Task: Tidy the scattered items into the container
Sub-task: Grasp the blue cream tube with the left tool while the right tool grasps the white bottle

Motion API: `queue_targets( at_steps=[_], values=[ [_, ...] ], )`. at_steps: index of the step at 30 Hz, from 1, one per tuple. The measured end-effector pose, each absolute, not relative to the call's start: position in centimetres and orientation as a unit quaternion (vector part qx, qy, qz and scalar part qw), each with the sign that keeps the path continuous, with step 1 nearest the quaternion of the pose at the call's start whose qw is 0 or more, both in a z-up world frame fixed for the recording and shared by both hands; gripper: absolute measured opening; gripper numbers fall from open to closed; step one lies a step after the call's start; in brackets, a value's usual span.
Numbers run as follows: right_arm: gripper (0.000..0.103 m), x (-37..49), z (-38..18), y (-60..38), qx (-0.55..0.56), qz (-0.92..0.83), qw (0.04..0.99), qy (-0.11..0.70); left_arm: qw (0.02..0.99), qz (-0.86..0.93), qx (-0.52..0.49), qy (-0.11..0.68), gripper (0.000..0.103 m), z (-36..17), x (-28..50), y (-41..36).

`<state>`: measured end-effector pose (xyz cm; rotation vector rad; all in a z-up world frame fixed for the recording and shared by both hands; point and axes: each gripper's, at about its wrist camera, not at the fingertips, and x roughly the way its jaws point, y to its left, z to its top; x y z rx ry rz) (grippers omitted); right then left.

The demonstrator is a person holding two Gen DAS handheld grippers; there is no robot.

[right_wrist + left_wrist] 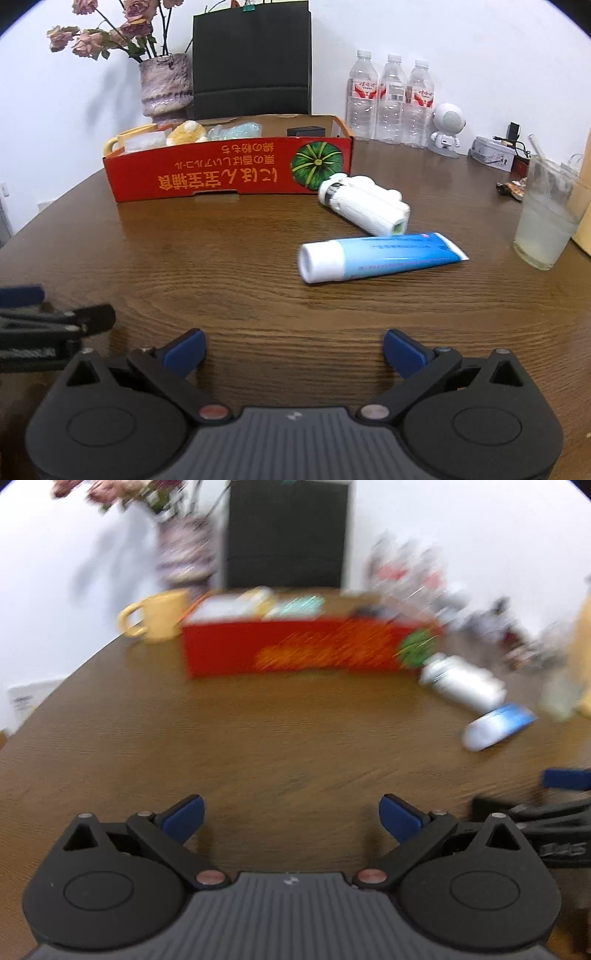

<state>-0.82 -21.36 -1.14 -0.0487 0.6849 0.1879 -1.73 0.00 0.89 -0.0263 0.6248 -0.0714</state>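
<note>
A red cardboard box [207, 177] with a pumpkin picture stands at the far middle of the brown table; it holds a plush toy [186, 133], packets and a black item. It shows blurred in the left wrist view [295, 650]. A white device [364, 205] lies right of the box, also in the left wrist view [461, 683]. A blue and white tube [380, 255] lies nearer, also in the left wrist view [496, 725]. My left gripper [291, 818] is open and empty above the table. My right gripper [293, 350] is open and empty, short of the tube.
A yellow mug [159, 616] stands left of the box. Behind are a flower vase [166, 86], a black bag [251, 59], three water bottles [391, 99] and a white figurine [447, 129]. A glass [546, 218] stands at the right.
</note>
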Motion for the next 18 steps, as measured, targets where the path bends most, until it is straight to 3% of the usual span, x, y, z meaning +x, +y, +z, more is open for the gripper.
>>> queue_targets(
  at_steps=[4, 12, 13, 14, 16, 18],
  values=[
    [0.103, -0.6, -0.4, -26.4, 0.012, 0.042, 0.938, 0.344, 0.943, -0.17, 0.036, 0.285, 0.103, 2.4, 0.3, -4.7],
    [0.103, -1.8, -0.8, -34.8, 0.089, -0.035, 0.926, 0.366, 0.912, -0.243, 0.128, 0.304, 0.1, 0.6, 8.3, -15.4],
    [0.103, -2.2, -0.9, -35.2, 0.086, -0.039, 0.926, 0.366, 0.909, -0.244, 0.13, 0.311, 0.091, 0.2, 9.0, -16.1],
    [0.103, -2.5, -1.0, -35.4, 0.084, -0.042, 0.926, 0.366, 0.908, -0.247, 0.122, 0.316, 0.07, 0.0, 9.2, -16.3],
    [0.103, -2.6, -1.0, -35.8, 0.079, -0.047, 0.925, 0.368, 0.907, -0.249, 0.105, 0.323, 0.044, -0.4, 9.3, -16.1],
    [0.103, -2.3, -0.9, -36.0, 0.084, -0.047, 0.925, 0.368, 0.907, -0.249, 0.084, 0.329, 0.039, -0.3, 8.1, -15.1]
  ],
)
